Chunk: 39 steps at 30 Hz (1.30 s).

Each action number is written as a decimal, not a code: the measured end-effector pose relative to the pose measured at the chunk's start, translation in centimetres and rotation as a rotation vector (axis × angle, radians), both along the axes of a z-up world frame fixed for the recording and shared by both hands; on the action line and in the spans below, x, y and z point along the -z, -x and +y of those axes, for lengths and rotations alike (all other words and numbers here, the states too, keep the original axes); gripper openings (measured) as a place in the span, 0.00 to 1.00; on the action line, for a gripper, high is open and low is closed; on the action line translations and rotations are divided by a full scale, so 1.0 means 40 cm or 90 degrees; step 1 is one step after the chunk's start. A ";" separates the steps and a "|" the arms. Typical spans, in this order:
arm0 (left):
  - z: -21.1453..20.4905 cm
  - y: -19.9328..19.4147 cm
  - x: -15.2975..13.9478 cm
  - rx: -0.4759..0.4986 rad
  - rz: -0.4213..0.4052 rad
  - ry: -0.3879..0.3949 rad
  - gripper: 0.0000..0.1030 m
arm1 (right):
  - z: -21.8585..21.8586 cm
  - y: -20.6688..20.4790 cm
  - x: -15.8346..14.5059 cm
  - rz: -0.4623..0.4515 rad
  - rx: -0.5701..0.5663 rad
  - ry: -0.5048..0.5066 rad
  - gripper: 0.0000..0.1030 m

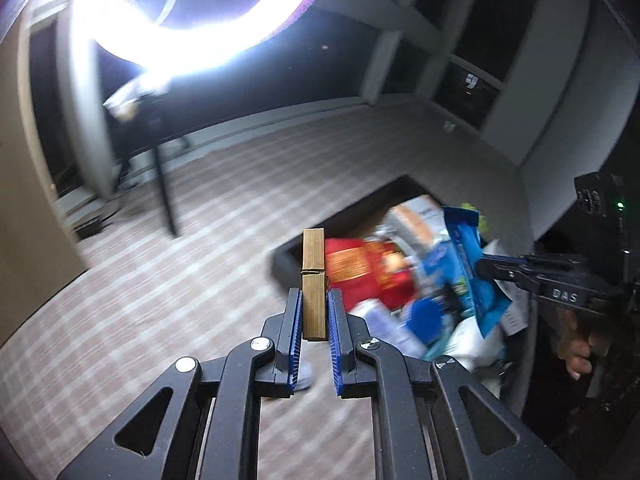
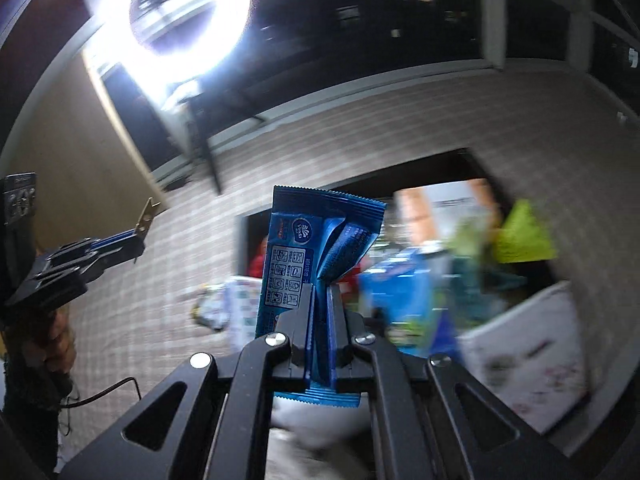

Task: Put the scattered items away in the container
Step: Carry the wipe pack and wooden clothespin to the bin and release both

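Container (image 1: pixel 292 256): a dark open box on the checked carpet (image 1: pixel 160 280), already crowded with packets, among them a red packet (image 1: pixel 360 272).
Left gripper (image 1: pixel 314 312): clenched on a wooden clothespin (image 1: pixel 313 280), which stands upright between the blue pads, just beside the box's near edge.
Right gripper (image 2: pixel 319 320): clenched on a blue snack wrapper (image 2: pixel 296 248), held over the box.
Ring light (image 2: pixel 184 4): bright, at the far side of the room.
Contents: blurred; a yellow-green packet (image 2: pixel 524 236) and a white box (image 2: pixel 528 356) are among them.

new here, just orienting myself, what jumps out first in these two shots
A glaring ring light fills the upper left of both views. Below it, the left gripper pinches a wooden clothespin and the right gripper a blue snack packet, both near the crammed dark container.
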<state>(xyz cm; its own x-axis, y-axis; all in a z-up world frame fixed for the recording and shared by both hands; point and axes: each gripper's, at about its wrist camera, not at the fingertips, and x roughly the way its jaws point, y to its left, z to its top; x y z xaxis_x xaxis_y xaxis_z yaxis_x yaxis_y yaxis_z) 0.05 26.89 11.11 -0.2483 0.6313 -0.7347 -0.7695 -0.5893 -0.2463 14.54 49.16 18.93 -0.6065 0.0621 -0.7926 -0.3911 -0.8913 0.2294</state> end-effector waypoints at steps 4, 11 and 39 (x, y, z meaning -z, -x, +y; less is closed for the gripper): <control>0.099 -0.033 -0.010 0.043 0.001 0.003 0.11 | 0.066 -0.041 -0.002 -0.007 0.035 -0.010 0.05; 0.219 -0.087 -0.016 0.087 0.006 0.015 0.11 | 0.141 -0.095 -0.012 -0.013 0.072 -0.016 0.05; 0.227 -0.085 -0.009 0.040 0.040 0.047 0.53 | 0.146 -0.084 -0.002 -0.015 0.097 -0.021 0.45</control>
